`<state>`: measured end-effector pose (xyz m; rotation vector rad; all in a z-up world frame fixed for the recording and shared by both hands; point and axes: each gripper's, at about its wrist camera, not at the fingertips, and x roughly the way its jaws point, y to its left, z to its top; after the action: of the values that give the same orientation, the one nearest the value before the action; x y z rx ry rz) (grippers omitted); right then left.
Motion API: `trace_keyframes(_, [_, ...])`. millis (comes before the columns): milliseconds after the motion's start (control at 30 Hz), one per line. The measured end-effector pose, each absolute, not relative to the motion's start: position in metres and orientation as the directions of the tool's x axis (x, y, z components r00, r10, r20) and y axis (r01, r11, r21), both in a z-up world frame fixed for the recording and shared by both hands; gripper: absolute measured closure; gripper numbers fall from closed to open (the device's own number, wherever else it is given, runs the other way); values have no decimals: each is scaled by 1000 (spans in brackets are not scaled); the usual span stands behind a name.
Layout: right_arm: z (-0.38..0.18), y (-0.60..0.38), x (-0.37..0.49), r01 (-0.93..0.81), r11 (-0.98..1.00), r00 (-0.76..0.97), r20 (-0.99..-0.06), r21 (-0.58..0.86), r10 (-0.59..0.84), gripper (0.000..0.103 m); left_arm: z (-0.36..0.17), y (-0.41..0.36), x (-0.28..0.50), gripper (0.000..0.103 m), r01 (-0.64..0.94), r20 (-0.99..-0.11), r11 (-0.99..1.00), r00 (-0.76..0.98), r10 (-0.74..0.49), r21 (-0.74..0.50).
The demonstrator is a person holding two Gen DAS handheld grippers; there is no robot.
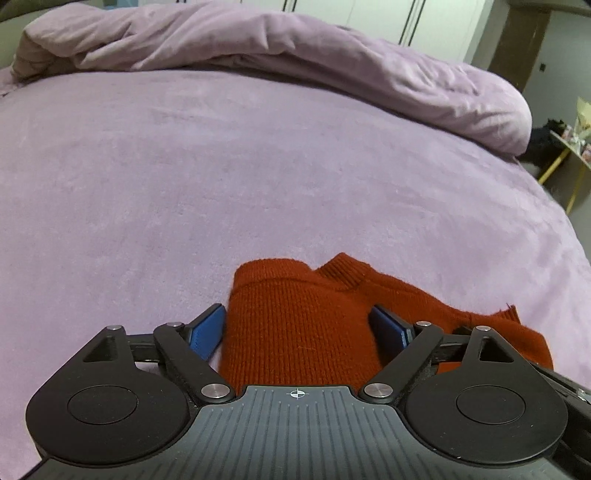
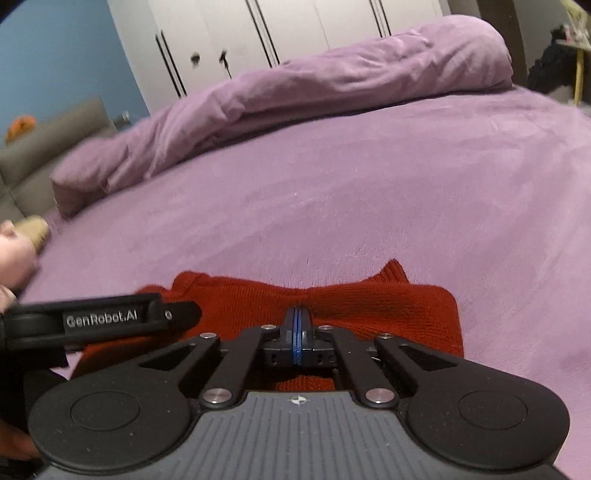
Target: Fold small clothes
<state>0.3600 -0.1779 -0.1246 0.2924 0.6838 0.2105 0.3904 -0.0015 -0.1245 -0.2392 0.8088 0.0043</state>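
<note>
One rust-red knitted sweater (image 1: 299, 325) lies bunched on the mauve bedspread (image 1: 221, 177), directly at the tips of both grippers. In the left wrist view, a thick fold of the knit fills the gap between the two blue pads (image 1: 207, 334) of the left gripper (image 1: 297, 328), whose jaws stand wide apart; the left pad sits just beside the fold's edge, the right pad is partly buried in the cloth, and neither visibly pinches it. A ribbed cuff or collar (image 1: 343, 271) rises just beyond the fingertips. More knit spreads out to the right of the right finger. In the right wrist view, the right gripper (image 2: 300, 321) has its blue-edged pads pressed fully together, their tips against the top of the sweater (image 2: 388, 310); whether cloth is caught between them cannot be told. To the left of these fingers, the left gripper's black body (image 2: 110, 319) reaches in over the knit. Beyond the fingertips in both views stretches bare bedspread, then a rumpled mauve duvet (image 2: 332, 77). White wardrobe doors (image 2: 295, 26) stand behind it.
</note>
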Motion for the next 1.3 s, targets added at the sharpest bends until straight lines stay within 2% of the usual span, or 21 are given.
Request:
trace_keyframes(100, [-128,-185,360,-92,926,767,-566,367,301,103,-125,-3,393,13,-97,-717,974,692,-81,-203])
trace_keyframes(267, [-119,-169,355,-92,954,779,-577,285,247,103,-114,3,373,10,-115,-731,973,679,-69,-199])
trace_keyframes(333, [-110,-163,341,-84,967,777,-592,240,214,103,-105,13,349,10,-91,-732,965,670,-123,-245])
trace_keyframes(433, [-93,-165,298,-86,978,778,-600,189,185,96,-88,33,291,10,-33,-679,953,709,-191,-303])
trace_keyframes(500, [-87,-185,250,-66,969,786,-586,237,197,76,-80,43,253,7,-33,-699,959,692,-182,-282])
trace_keyframes(533, [-86,-198,228,-50,959,792,-574,279,209,71,-79,48,235,7,-33,-703,960,689,-179,-277])
trace_keyframes(567, [-86,-213,204,-22,944,791,-573,329,217,61,-79,53,217,8,-37,-703,958,688,-183,-286])
trace_keyframes(600, [-87,-228,184,25,930,780,-589,366,211,57,-79,56,201,8,-36,-710,952,675,-202,-305])
trace_keyframes(667, [-91,-252,152,111,888,735,-639,445,228,55,-82,58,181,10,-30,-732,937,632,-253,-349])
trace_keyframes(733, [-97,-268,136,147,833,710,-643,533,287,56,-84,56,171,11,-35,-746,912,588,-312,-409])
trace_keyframes(833, [-102,-278,134,149,738,700,-598,658,391,56,-86,56,170,12,-47,-698,837,578,-423,-546])
trace_keyframes(900, [-105,-280,142,142,651,710,-535,746,458,56,-90,58,176,13,-67,-657,776,580,-481,-628])
trace_keyframes(1000, [-116,-275,156,180,574,711,-509,799,485,58,-102,57,190,15,-118,-620,692,567,-542,-712])
trace_keyframes(1033, [-119,-273,160,196,568,708,-516,800,482,62,-108,57,195,15,-155,-627,676,563,-539,-720])
trace_keyframes(1100, [-125,-268,168,251,540,702,-535,803,469,79,-118,60,202,18,-225,-630,632,559,-540,-742])
trace_keyframes(1167, [-132,-269,172,298,488,699,-535,820,474,90,-123,64,202,19,-264,-609,580,575,-547,-771])
trace_keyframes(1200, [-134,-270,173,305,455,703,-521,836,485,94,-122,66,202,26,-270,-597,563,588,-545,-781])
trace_keyframes(1233, [-138,-272,173,296,403,710,-482,866,514,95,-121,68,202,29,-271,-595,565,600,-534,-780])
trace_keyframes(1300, [-149,-280,168,255,220,738,-336,942,585,95,-120,70,200,41,-285,-618,588,604,-503,-757])
